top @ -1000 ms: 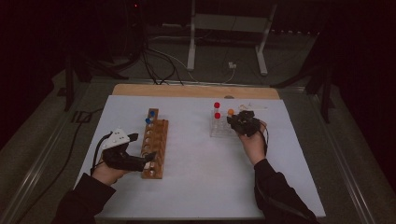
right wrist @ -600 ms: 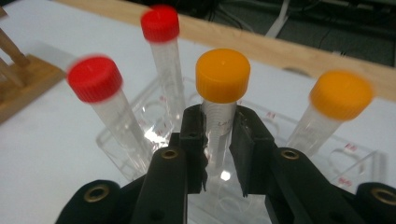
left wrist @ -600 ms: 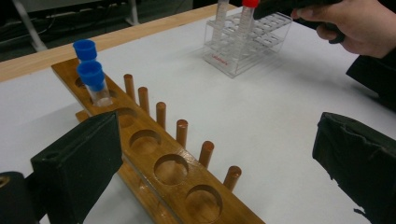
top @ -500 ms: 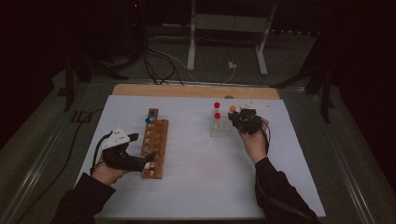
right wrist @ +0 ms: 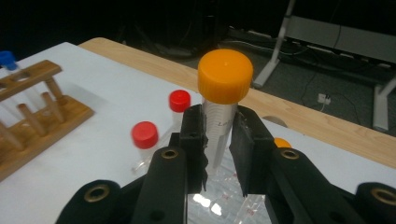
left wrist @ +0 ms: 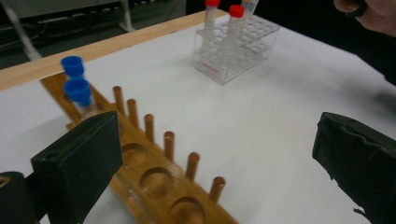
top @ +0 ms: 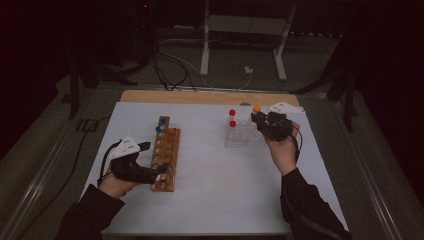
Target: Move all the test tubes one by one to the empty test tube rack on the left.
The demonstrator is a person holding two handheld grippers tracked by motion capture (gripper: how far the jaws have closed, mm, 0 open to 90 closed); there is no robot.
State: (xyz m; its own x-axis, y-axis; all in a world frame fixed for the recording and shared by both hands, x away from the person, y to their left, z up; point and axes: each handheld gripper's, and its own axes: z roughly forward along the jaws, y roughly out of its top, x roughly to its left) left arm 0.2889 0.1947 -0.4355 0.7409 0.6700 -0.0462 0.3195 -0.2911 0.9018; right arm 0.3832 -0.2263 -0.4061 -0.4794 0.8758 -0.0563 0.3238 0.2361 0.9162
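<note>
The white table (top: 215, 200) carries two racks, and everything here can be placed from the wooden rack (top: 165, 159), which lies lengthwise away from the person on the left half. The clear plastic rack (top: 242, 135) stands well to its right, with two red-capped tubes (top: 232, 120) upright at its near-left corner. Two blue-capped tubes (left wrist: 77, 91) stand in the wooden rack's far end; the holes at its near end are free.

The right gripper (right wrist: 218, 140) is clamped on an orange-capped tube (right wrist: 223, 100), pinching it below the cap, long axis upright, above the plastic rack. The left gripper (top: 150, 174) sits at the wooden rack's near end, jaws spread wide and holding nothing.

The coming move likely turns on this: the free holes lie to the left of the held tube, across bare table, and the tube must stay vertical to drop into one.
</note>
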